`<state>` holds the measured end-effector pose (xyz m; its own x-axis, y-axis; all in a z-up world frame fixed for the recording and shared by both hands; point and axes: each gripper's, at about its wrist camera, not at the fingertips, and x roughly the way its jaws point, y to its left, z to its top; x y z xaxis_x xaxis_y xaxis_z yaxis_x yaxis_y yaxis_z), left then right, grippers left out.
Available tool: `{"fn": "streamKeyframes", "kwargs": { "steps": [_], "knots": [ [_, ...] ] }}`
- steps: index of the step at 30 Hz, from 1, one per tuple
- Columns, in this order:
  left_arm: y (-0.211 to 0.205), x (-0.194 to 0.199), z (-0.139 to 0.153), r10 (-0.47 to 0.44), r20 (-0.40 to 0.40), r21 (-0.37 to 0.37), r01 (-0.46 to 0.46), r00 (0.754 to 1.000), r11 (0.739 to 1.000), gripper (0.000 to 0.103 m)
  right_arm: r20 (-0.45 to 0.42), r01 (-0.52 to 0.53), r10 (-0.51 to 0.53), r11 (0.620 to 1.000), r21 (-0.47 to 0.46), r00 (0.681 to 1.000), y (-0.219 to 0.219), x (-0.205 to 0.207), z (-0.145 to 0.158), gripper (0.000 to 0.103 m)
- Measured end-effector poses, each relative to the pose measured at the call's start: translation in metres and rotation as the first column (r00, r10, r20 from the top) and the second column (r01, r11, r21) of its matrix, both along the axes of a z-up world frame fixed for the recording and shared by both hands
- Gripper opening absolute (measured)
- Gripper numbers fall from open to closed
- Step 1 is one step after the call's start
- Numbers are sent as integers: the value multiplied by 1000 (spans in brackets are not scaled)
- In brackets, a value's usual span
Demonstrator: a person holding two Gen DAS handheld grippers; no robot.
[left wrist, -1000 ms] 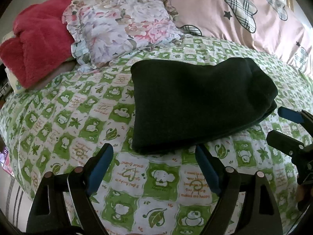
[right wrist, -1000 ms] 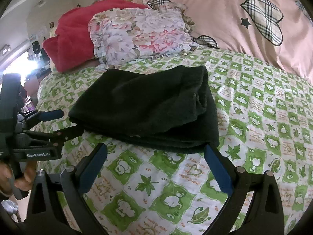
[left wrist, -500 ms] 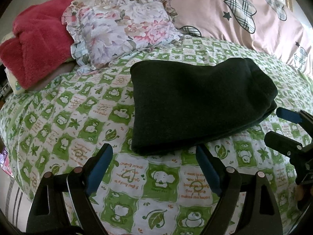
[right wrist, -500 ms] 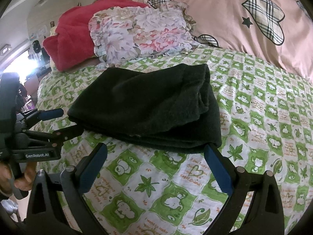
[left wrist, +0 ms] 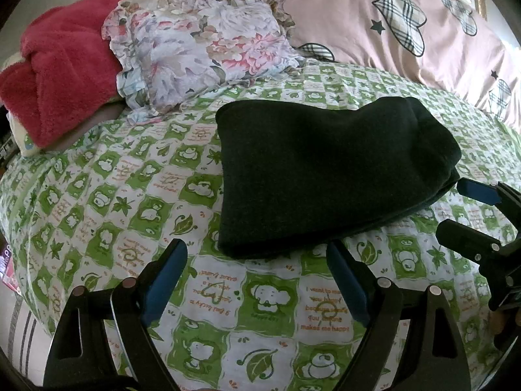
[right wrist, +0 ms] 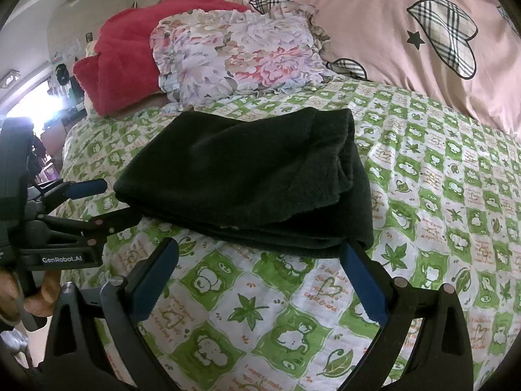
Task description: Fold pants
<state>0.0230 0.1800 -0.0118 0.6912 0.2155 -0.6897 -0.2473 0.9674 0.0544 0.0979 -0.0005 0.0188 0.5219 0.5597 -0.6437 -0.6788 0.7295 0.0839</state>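
The dark green pants (left wrist: 325, 169) lie folded into a thick rectangle on the green-and-white patterned bed sheet (left wrist: 130, 179); they also show in the right wrist view (right wrist: 247, 182). My left gripper (left wrist: 257, 257) is open and empty, just short of the pants' near edge. My right gripper (right wrist: 259, 257) is open and empty, at the near edge of the folded stack. The right gripper shows at the right of the left wrist view (left wrist: 456, 205), and the left gripper shows at the left of the right wrist view (right wrist: 117, 202), both open beside the pants.
A floral pillow (left wrist: 202, 49) and a red fleece blanket (left wrist: 55, 62) lie at the head of the bed. A pink quilt with plaid hearts (left wrist: 407, 22) lies along the back. The bed's left edge (left wrist: 19, 293) drops off to the floor.
Both grippers have stayed open and shifted only slightly. The pants have not moved.
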Motion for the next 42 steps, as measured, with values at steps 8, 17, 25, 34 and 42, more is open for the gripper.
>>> {"fn": "streamKeyframes", "kwargs": {
  "steps": [8,17,25,34,42],
  "knots": [
    [0,-1,0,2,1,0,-2,1000,1000,88,2,-1,1,1000,3,1000,1,0,0,99],
    [-1,0,1,1,2,-1,-1,1000,1000,88,2,-1,1,1000,2,1000,1,0,0,99],
    [-3,1,4,-2,5,2,2,1000,1000,88,3,-2,2,1000,6,1000,1,2,2,99],
    [-5,1,6,-12,14,1,12,1000,1000,88,5,-4,3,1000,8,1000,0,2,3,99],
    [-5,-1,7,-13,19,2,13,1000,1000,88,9,0,0,1000,17,1000,-2,2,6,99]
  ]
}}
